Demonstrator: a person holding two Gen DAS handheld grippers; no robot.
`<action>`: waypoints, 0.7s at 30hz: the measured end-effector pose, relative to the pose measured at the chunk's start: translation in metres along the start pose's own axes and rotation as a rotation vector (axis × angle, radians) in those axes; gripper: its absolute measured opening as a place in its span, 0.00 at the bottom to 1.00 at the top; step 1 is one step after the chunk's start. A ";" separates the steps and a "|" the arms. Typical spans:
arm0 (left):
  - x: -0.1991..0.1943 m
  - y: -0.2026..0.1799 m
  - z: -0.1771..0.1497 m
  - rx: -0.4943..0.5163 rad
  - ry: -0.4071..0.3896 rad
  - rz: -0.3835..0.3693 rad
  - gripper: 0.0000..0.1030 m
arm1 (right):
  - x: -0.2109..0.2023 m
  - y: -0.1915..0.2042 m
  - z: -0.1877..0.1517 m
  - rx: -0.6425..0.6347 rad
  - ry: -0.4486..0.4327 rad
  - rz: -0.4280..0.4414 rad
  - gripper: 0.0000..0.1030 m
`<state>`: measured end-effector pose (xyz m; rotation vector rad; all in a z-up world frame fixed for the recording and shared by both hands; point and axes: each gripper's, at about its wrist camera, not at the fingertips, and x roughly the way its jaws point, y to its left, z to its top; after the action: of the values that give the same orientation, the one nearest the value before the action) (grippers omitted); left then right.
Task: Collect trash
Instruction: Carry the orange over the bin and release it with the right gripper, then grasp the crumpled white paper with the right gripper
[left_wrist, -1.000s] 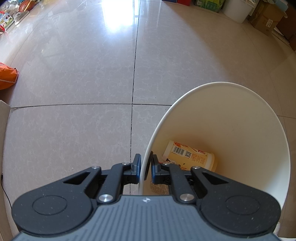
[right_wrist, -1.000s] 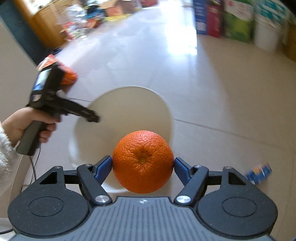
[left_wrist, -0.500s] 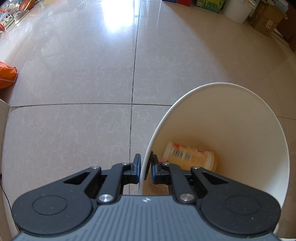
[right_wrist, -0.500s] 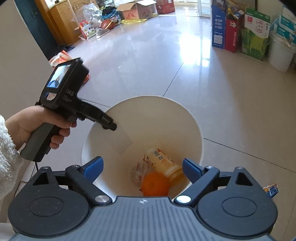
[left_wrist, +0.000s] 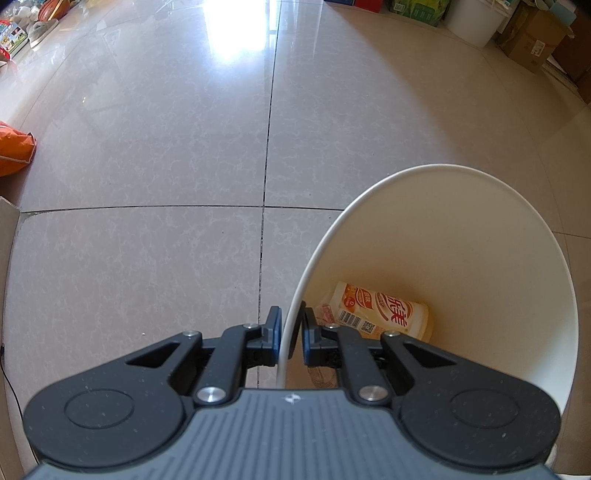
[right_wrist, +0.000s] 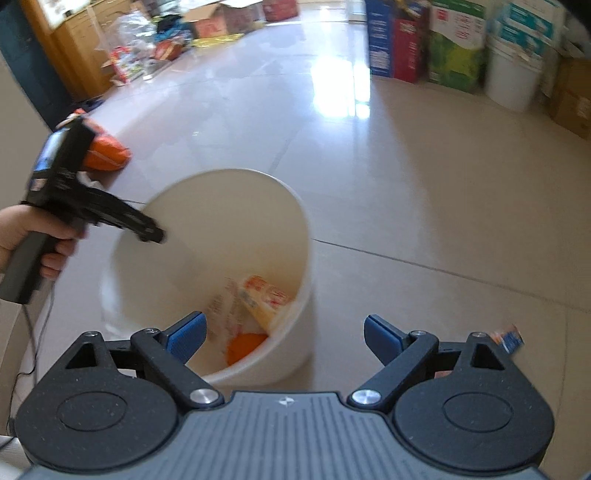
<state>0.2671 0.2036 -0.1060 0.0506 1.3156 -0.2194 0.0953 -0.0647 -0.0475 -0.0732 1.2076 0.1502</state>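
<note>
Tiled floor (left_wrist: 166, 155); left gripper (left_wrist: 289, 334) clamped on white bucket (left_wrist: 461, 258) rim; right gripper (right_wrist: 283, 332) jaws just spread, empty; orange (right_wrist: 245, 345) inside bucket, six o'clock.

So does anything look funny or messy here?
Yes. A whole orange lies in the white bin with a bottle; it looks unspoiled. A small blue packet lies on the floor outside the bin.

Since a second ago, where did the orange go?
The right gripper let go of the round orange; its jaws have just been opening and nothing is between them. The orange fell into the white plastic bucket, beside the yellow bottle. The left gripper stayed clamped on the rim.
</note>
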 end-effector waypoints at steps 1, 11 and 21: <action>0.000 0.000 0.000 -0.001 0.000 -0.001 0.09 | 0.001 -0.009 -0.006 0.024 0.006 -0.013 0.92; 0.000 0.002 0.000 -0.005 0.000 -0.005 0.09 | 0.044 -0.116 -0.085 0.399 0.146 -0.171 0.92; 0.001 0.002 -0.001 -0.004 0.000 -0.005 0.09 | 0.099 -0.185 -0.175 0.571 0.289 -0.306 0.91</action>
<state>0.2670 0.2057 -0.1069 0.0443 1.3160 -0.2211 -0.0036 -0.2633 -0.2062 0.2269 1.4709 -0.4886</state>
